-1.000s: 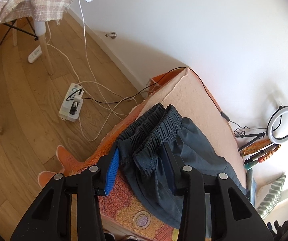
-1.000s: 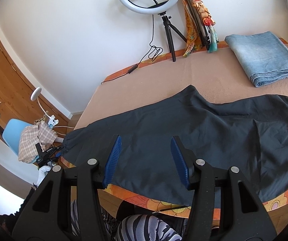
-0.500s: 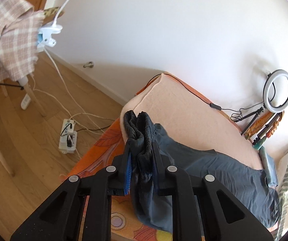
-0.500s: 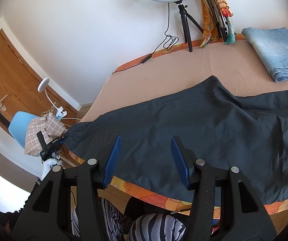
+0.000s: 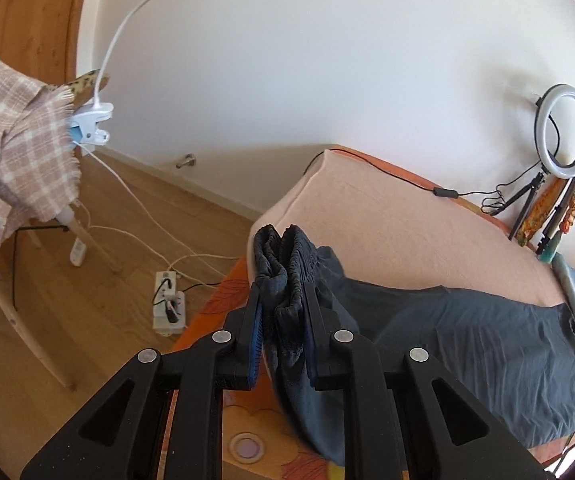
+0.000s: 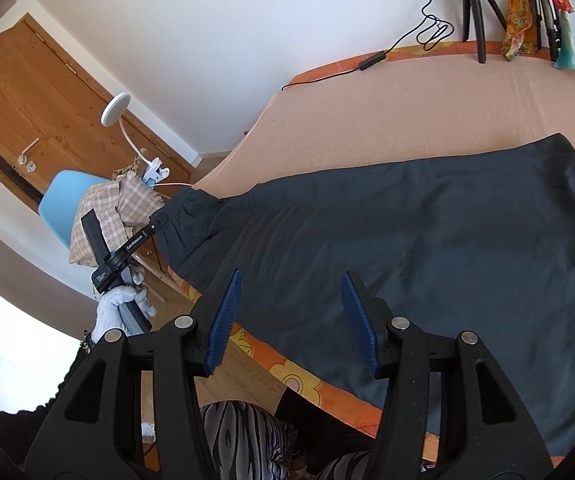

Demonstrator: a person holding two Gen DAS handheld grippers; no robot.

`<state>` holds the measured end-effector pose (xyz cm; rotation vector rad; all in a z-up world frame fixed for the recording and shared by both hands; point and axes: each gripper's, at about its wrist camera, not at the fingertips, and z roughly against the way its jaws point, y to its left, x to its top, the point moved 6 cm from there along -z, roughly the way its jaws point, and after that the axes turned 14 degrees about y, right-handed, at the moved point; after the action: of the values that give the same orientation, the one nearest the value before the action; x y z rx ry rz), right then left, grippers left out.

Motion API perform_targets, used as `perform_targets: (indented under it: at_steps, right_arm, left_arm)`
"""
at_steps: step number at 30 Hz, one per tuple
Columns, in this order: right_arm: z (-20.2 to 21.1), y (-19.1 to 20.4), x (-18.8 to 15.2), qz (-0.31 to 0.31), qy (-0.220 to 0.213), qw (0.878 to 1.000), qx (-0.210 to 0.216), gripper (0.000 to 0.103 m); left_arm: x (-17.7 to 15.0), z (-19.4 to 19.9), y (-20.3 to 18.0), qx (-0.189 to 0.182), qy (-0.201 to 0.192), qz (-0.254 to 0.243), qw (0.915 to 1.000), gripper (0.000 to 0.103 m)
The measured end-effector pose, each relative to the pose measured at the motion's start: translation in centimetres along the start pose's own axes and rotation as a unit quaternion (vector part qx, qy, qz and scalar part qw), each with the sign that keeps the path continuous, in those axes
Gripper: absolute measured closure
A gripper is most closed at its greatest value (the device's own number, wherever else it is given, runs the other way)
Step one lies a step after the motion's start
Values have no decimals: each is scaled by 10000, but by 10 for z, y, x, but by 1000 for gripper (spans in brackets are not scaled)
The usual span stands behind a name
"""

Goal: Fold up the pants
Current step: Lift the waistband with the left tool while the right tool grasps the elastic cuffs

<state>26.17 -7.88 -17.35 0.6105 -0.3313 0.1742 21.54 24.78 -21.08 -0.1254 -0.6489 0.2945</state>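
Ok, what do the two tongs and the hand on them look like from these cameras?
Both tongs, left and right, are matte black plastic frames with triangular cutouts and silver pivot bolts, tipped with ribbed blue pads. The left one carries white lettering along its side. The left hand wears a fluffy pale blue glove.

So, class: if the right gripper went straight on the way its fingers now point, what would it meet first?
Most likely the dark pants spread on the bed. The right gripper is open with nothing between its pads, angled down at the cloth near the bed's front edge. Depth is hard to judge, but nothing else lies in that line.
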Motion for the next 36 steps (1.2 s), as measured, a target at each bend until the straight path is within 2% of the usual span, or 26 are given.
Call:
perform_targets:
  at_steps: [2,5,9,16,19,27,36]
  right_arm:
    - [-8,8,-2,121,84,9999,-4,49]
    - [-15,11,-2,163,167,9997,45,49]
    - [-24,16,3,171,274,9995,24,49]
    - [-48,37,21,366,512,9979,157,48]
    - [-64,51,36,373,646,9962,444,37]
    - [-124,80,70,8,1194,9819,1469,35]
    - [-185,65,76,-781,1558,9577,2291,35]
  left_arm:
    - [-5,-4,15,97,68,80,9999,88]
    - [-15,-5,20,161,66,-78,9998,88]
    - [-25,9,5,347,-268,-432,9981,88]
    - [-33,43,-41,248,-915,-1083,9896,88]
    - [-38,50,-65,54,-991,-1335,9861,88]
    - [-58,44,-122,-444,-891,-1849,9777,88]
    - [-88,31,-182,-915,-621,-2420,9639,88]
